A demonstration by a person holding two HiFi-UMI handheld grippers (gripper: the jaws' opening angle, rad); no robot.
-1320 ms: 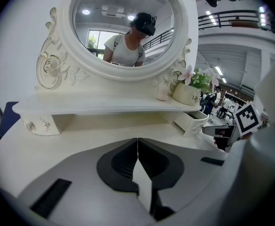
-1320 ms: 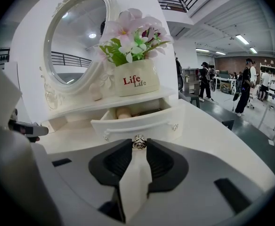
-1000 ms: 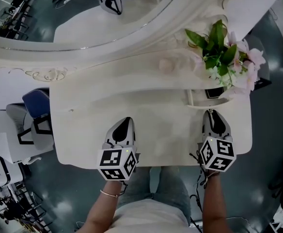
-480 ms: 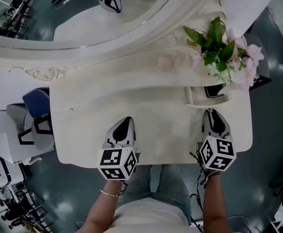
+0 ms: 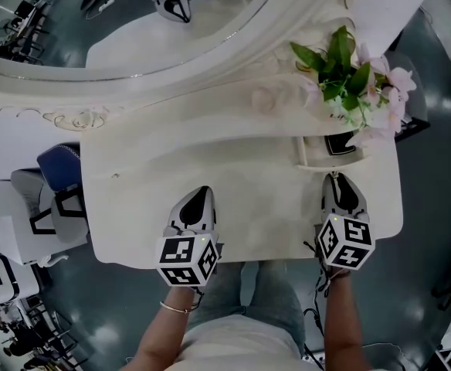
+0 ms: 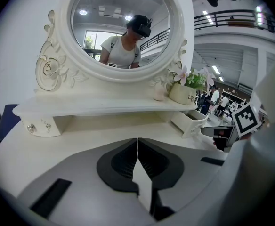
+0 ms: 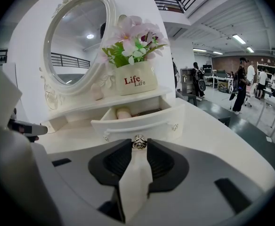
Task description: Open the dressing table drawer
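The white dressing table [image 5: 241,199] has its small right drawer [image 5: 330,151] pulled out; the curved drawer front [image 7: 142,124] faces me in the right gripper view. My right gripper [image 7: 139,145] is at the drawer's metal knob [image 7: 139,142]. The knob sits between the fingertips, the jaws have just been opening, and the pads seem just clear of it. From above, the right gripper [image 5: 336,179] points at the drawer. My left gripper [image 5: 201,192] rests over the tabletop's front middle. Its jaws [image 6: 137,139] are shut with nothing between them.
A pot of pink flowers [image 7: 133,81] stands on the shelf above the drawer, with the flowers [image 5: 357,83] overhanging it. The oval mirror [image 5: 133,22] rises behind. A cream roll [image 7: 123,113] lies inside the drawer. A blue chair [image 5: 59,161] stands left of the table.
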